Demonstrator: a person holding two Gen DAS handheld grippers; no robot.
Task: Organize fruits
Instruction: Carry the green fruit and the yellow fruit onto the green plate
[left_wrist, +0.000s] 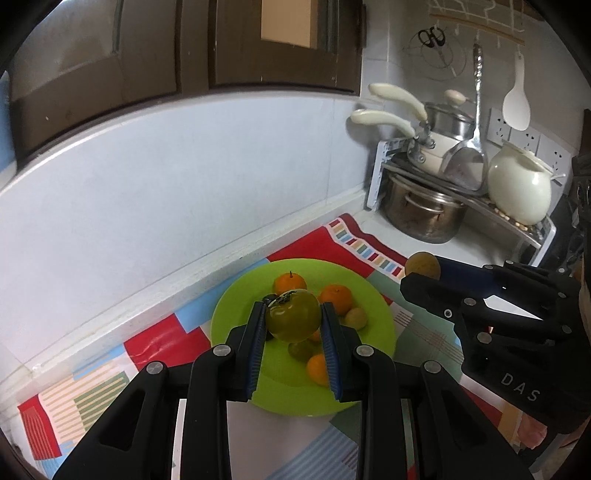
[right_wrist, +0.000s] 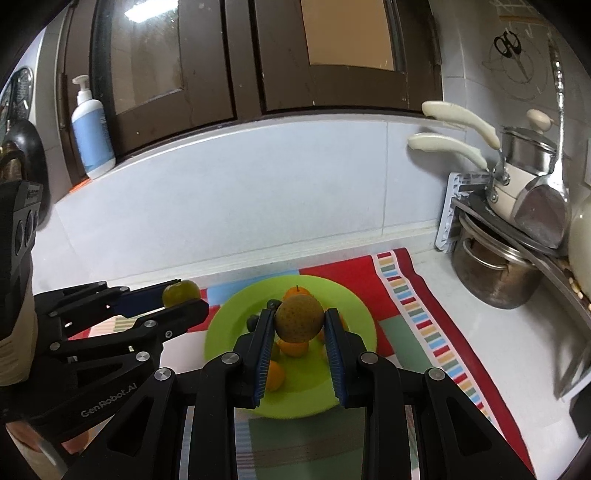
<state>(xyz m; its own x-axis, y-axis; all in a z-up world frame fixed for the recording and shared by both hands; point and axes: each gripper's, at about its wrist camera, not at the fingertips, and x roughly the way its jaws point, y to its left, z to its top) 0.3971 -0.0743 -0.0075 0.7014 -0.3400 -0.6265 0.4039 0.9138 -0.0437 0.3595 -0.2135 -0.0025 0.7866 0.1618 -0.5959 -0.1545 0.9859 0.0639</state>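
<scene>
Two fruits held over plate (left_wrist: 373, 295), one per gripper.
Left gripper (left_wrist: 293, 319) clamped on green persimmon (left_wrist: 293, 315); right gripper (right_wrist: 299, 325) clamped on brown speckled fruit (right_wrist: 299, 319). Oranges (left_wrist: 334, 297) already on plate. Risk: round fruit released onto the pile may roll off the shallow rim, or squeeze out of the pads. Markings: "DAS", "GenRobot.AI".

One green plate (left_wrist: 373, 306), three oranges (left_wrist: 335, 297) on it, two held fruits (left_wrist: 293, 314), two pots (left_wrist: 424, 216).
</scene>
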